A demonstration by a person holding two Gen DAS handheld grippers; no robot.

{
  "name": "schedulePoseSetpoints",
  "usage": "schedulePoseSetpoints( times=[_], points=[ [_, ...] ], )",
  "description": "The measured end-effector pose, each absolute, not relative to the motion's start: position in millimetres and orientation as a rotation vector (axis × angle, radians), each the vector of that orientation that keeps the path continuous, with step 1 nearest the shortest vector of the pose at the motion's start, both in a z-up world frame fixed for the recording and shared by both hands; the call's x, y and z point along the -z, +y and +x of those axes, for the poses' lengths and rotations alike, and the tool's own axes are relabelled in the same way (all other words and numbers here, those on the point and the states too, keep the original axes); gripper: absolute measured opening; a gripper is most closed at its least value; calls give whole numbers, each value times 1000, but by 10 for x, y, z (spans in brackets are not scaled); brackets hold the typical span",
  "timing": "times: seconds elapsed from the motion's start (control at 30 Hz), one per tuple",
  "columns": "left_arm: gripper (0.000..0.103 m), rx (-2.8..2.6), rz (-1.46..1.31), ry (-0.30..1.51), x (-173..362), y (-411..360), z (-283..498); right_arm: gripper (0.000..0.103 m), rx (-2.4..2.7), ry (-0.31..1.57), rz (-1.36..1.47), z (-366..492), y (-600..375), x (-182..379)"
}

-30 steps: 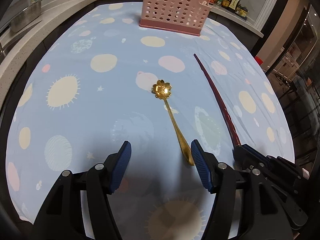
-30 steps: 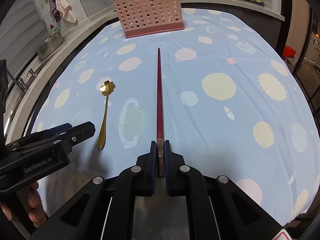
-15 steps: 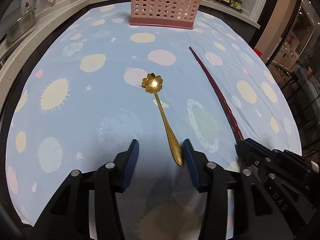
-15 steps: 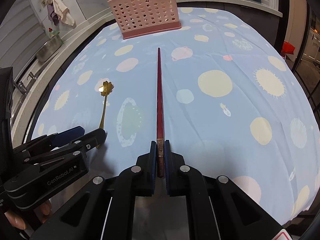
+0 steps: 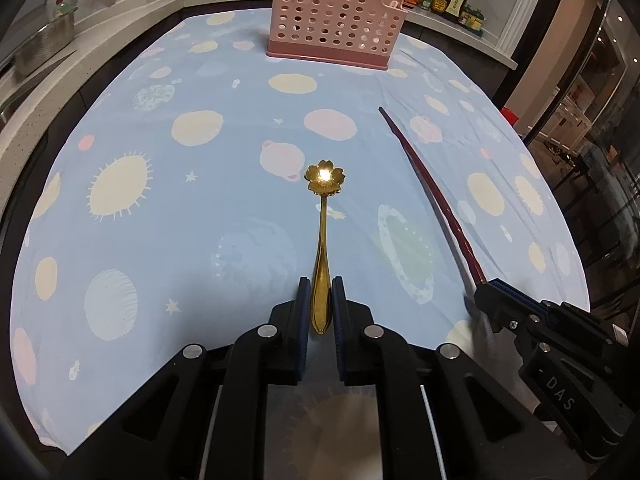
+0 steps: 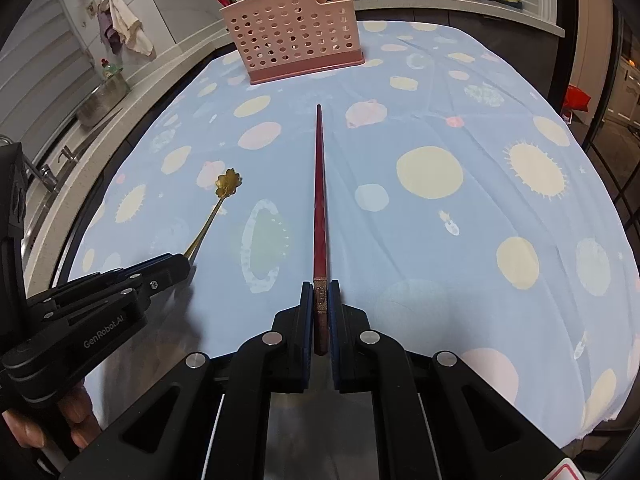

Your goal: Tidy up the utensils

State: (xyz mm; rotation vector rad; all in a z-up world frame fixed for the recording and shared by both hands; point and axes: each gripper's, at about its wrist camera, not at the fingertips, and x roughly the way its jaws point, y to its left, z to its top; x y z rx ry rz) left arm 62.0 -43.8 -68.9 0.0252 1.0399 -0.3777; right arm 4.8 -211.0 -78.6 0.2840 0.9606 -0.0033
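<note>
Kitchen worktop (image 5: 120, 240) under a blue planet-print cloth, pink utensil basket (image 5: 336, 16) at its far end. Left gripper (image 5: 320, 300) fingers are closing on the gold flower spoon (image 5: 322, 240) handle's tip; right gripper (image 6: 320, 300) fingers clamp a red chopstick (image 6: 319, 200). Gripped so near their ends, either could pivot or slip when lifted.

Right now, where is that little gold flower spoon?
In the left wrist view, the gold spoon lies mid-cloth, handle between the left gripper's closing jaws, left of the red chopsticks.
</note>
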Motion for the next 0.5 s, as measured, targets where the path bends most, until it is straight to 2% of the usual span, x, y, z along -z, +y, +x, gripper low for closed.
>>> schedulePoseSetpoints(
  times=[0.5],
  points=[
    [10,358,-72,932,117,-179,664,7,-8,792,344,-6,-2257,89]
  ],
)
